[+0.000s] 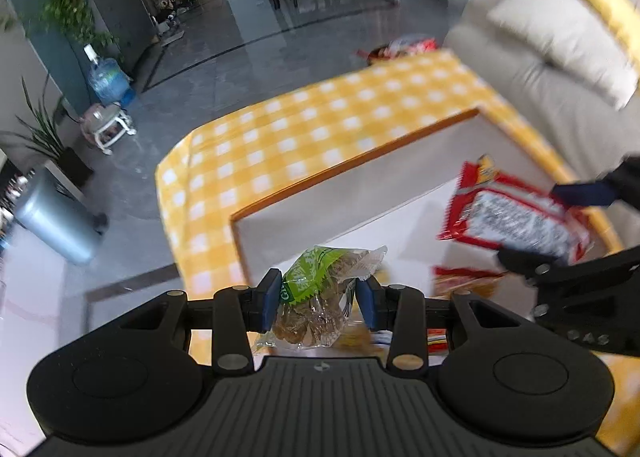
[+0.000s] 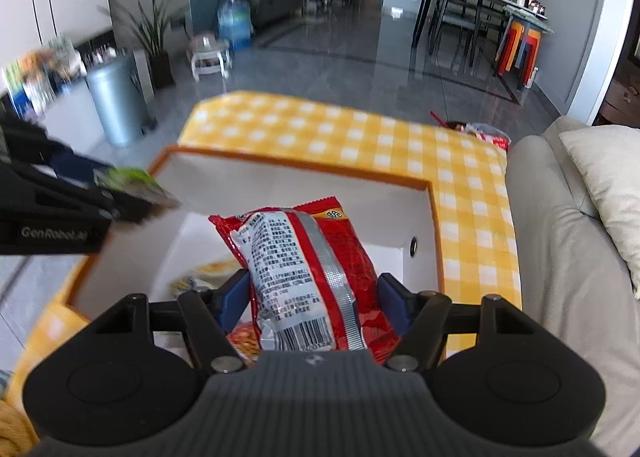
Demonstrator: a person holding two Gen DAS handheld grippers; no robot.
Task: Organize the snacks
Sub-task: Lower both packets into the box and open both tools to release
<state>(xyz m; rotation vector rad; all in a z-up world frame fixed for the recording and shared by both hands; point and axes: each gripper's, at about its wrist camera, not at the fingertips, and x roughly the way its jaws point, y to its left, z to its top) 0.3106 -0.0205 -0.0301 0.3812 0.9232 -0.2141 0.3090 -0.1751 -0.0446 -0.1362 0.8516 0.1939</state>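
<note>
My left gripper (image 1: 318, 303) is shut on a clear snack bag with a green label (image 1: 320, 293), held above the near left corner of a white box with an orange rim (image 1: 352, 165). My right gripper (image 2: 312, 297) is shut on a red snack packet (image 2: 304, 269) with a silver seam and barcode, held over the same box (image 2: 304, 173). The left wrist view shows the right gripper (image 1: 560, 225) and the red packet (image 1: 516, 217) at the right, blurred. In the right wrist view the left gripper (image 2: 96, 185) with the green bag (image 2: 136, 183) shows at the left. Other snack packets (image 2: 212, 271) lie on the box floor.
The box sits on a table with a yellow checked cloth (image 2: 360, 129). A grey sofa (image 2: 560, 257) with a cushion (image 2: 612, 185) stands to the right. Red snack bags (image 2: 484, 133) lie at the table's far corner. A grey bin (image 2: 116, 101) stands on the floor at the left.
</note>
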